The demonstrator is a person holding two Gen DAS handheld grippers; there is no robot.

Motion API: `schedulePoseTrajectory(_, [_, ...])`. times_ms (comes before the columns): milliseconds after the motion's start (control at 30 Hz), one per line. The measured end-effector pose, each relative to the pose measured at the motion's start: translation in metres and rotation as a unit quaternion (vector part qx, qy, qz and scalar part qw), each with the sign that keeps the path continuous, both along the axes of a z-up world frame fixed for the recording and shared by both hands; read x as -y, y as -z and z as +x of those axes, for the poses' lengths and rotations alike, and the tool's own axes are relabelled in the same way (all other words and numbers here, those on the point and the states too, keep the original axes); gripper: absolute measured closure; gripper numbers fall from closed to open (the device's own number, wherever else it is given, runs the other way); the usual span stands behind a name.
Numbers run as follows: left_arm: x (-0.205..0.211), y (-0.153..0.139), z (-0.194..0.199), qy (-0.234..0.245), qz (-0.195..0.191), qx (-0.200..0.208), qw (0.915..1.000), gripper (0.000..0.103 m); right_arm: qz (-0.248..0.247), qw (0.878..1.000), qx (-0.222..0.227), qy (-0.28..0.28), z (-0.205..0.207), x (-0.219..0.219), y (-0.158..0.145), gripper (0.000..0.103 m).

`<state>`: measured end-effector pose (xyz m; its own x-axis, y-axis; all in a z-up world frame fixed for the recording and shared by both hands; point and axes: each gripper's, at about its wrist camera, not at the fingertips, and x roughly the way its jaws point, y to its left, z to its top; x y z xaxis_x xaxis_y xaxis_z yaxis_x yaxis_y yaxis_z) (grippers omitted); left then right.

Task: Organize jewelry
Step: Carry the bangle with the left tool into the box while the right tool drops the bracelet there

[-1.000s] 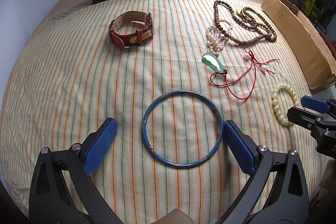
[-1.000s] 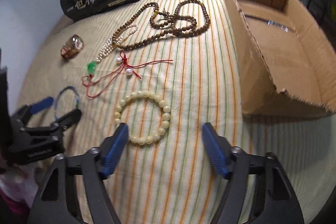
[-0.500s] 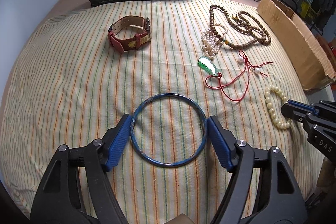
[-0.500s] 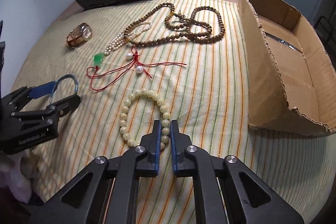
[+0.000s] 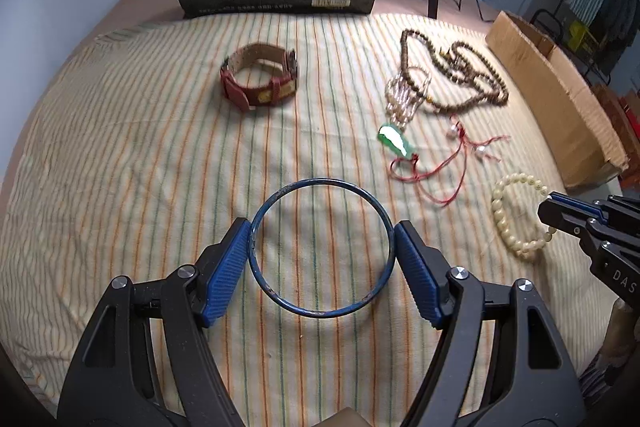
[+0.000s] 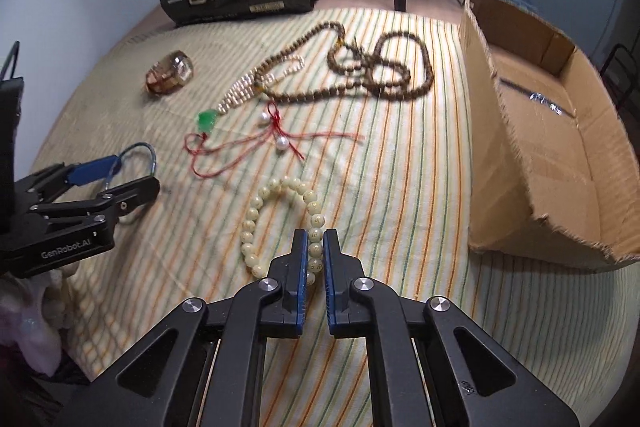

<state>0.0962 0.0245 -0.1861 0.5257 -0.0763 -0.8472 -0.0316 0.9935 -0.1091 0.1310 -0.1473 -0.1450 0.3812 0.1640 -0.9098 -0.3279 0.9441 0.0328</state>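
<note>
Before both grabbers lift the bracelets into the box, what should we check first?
1. Left hand-held gripper pinching the blue bangle on both sides: ok.
2. Right hand-held gripper shut on the cream bead bracelet: ok.
3. Red cord necklace apart from the bracelet: ok.
4. Cardboard box open: ok.
5. Both grips firm enough to lift: cannot tell.

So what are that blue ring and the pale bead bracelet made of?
The blue ring looks like thin painted or enamelled metal: a slim hard hoop, with rusty chipped spots near its lower edge. The pale bead bracelet seems to be glossy cream beads with tiny dark markings, perhaps bone, resin or stone; the pictures cannot settle which.
</note>
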Motion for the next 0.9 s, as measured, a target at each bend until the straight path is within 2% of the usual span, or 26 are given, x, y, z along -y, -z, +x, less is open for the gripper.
schedulePoseTrajectory(300, [0.018, -0.029, -0.005, 0.02, 0.007, 0.036, 0.9991, 0.028, 0.017, 0.999, 0.041, -0.018, -0.007, -0.004, -0.031, 0.097])
schedulePoseTrajectory(500, [0.036, -0.046, -0.005, 0.036, -0.004, 0.054, 0.9979, 0.028, 0.029, 0.997, 0.07, -0.016, -0.009, 0.004, -0.055, 0.097])
schedulePoseTrajectory(733, [0.064, -0.072, 0.008, 0.057, -0.026, 0.071, 0.9955, 0.028, 0.04, 0.993, 0.11, 0.009, 0.005, 0.025, -0.088, 0.097])
schedulePoseTrajectory(900, [0.091, -0.091, 0.021, 0.082, -0.029, 0.088, 0.9923, 0.028, 0.045, 0.99, 0.13, 0.033, 0.02, 0.046, -0.106, 0.097])
